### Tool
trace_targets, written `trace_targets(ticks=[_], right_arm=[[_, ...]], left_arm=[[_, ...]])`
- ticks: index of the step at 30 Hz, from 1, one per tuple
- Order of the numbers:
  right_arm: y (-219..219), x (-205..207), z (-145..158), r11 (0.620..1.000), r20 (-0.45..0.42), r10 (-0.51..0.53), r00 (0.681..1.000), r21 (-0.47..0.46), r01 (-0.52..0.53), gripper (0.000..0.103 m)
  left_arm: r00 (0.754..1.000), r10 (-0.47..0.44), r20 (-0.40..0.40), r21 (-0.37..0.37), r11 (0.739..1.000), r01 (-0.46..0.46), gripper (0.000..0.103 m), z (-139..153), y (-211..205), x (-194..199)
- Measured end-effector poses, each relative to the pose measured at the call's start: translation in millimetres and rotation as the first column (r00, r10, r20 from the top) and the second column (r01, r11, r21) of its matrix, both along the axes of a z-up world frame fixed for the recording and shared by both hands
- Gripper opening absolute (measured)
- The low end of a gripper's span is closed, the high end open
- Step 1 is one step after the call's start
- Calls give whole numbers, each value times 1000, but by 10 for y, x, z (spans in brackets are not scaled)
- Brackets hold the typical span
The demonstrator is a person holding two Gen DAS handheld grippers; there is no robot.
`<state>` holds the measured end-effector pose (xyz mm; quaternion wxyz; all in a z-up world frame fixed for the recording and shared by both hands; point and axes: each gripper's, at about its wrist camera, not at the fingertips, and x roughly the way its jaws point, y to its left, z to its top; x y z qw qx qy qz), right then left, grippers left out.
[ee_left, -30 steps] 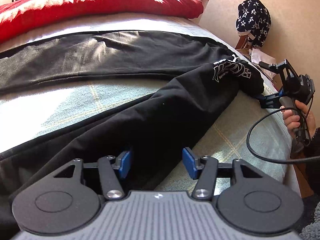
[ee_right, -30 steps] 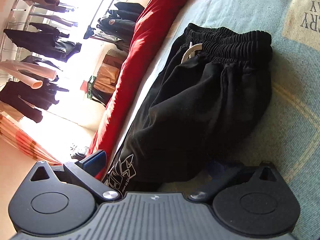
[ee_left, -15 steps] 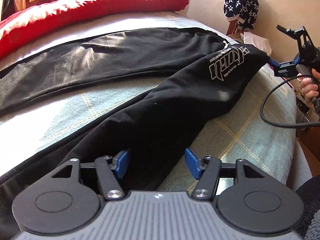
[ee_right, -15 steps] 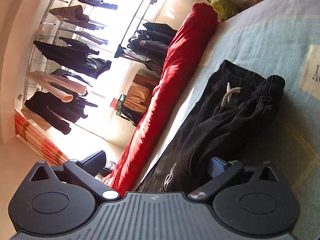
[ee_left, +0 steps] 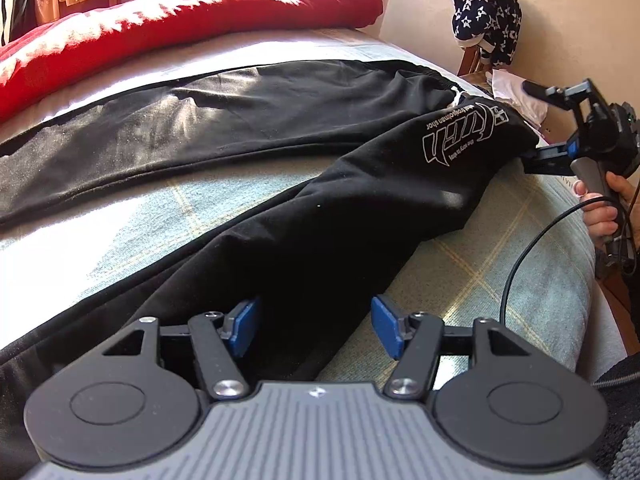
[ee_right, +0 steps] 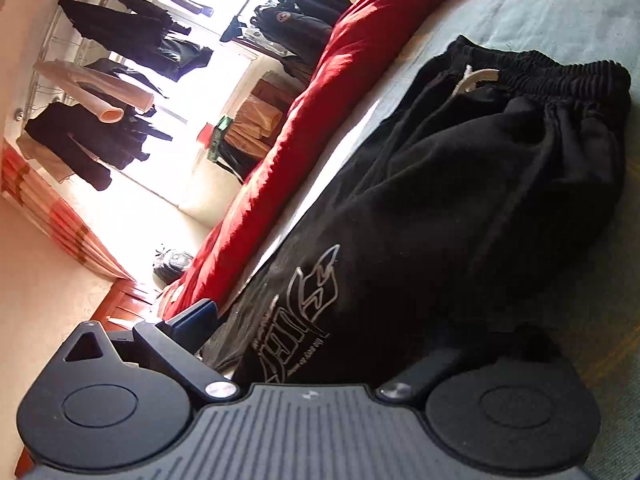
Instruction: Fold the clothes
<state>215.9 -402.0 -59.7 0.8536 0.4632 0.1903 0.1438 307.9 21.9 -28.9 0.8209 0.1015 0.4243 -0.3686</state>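
Black sweatpants [ee_left: 320,220] lie spread on a pale checked bed cover [ee_left: 500,280], legs running left and the waistband to the right. My left gripper [ee_left: 316,328] is low over the near leg. It is open, and black cloth lies loose between its blue pads [ee_left: 244,324]. In the left wrist view, my right gripper [ee_left: 532,124] is at the waist end, held in a hand [ee_left: 604,208] and open wide. In the right wrist view, the logo hip of the sweatpants [ee_right: 480,200] sits between the jaws of my right gripper [ee_right: 320,340] and drapes over the right finger.
A red duvet [ee_left: 160,28] lies along the far side of the bed. A star-patterned garment [ee_left: 486,12] hangs by the wall at the right. A black cable [ee_left: 532,240] trails over the bed's right edge. Dark clothes on racks [ee_right: 120,60] fill the room behind.
The right gripper swung up and off the waist end, then came back against it. The logo hip now lies drawn out further right. The left pads stand slightly wider apart.
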Motion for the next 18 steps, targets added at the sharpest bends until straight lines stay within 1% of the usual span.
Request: trace_targets(ticks=[2,4,5,6,7,8,9,11,12,13,15,16,18], right_arm=[[-13,-116,106,999,107,21,994,25,-24,101],[-72,-178,118,999,111,12,994,44,-17,98],[-61,-158,84,999,79,13,997,37,-16,95],[-45,-133,45,999,45,14,999,28,-15,85],[-29,-108,7,1000,10,15,1000,19,-15,72],[-13,-83,-31,1000,-25,16,1000,10,-15,65],[3,-59,-70,1000,-60,16,998,1,-16,56],[39,-20,-121,1000,-115,19,993,-14,-21,49],[55,-23,-113,999,-134,13,991,-31,-17,38],[70,-28,-102,999,-153,5,988,-50,-13,26],[48,-72,-61,998,-165,-12,986,-57,2,14],[35,-95,-40,998,-170,-21,985,-60,11,12],[11,-125,-27,999,-177,-26,984,-42,19,13]], left_arm=[[1000,2,13,13,1000,-3,61,-1,33,-26],[1000,-1,10,21,1000,0,61,-13,47,-23],[1000,-5,12,24,1000,5,61,-18,45,-14],[1000,-11,18,28,1000,10,61,-13,28,-17],[1000,-16,24,32,999,16,61,-8,10,-21],[999,-22,30,36,999,21,61,-2,-9,-25],[999,-28,36,40,999,26,61,3,-27,-28],[998,-36,55,45,998,34,61,18,-48,-68],[997,-42,68,57,998,38,61,11,-54,-97],[996,-48,80,69,997,42,61,3,-61,-126],[992,-66,108,103,993,55,61,-13,-84,-187],[988,-87,127,127,989,71,61,-23,-104,-226],[979,-131,154,161,981,106,63,-48,-142,-279]])
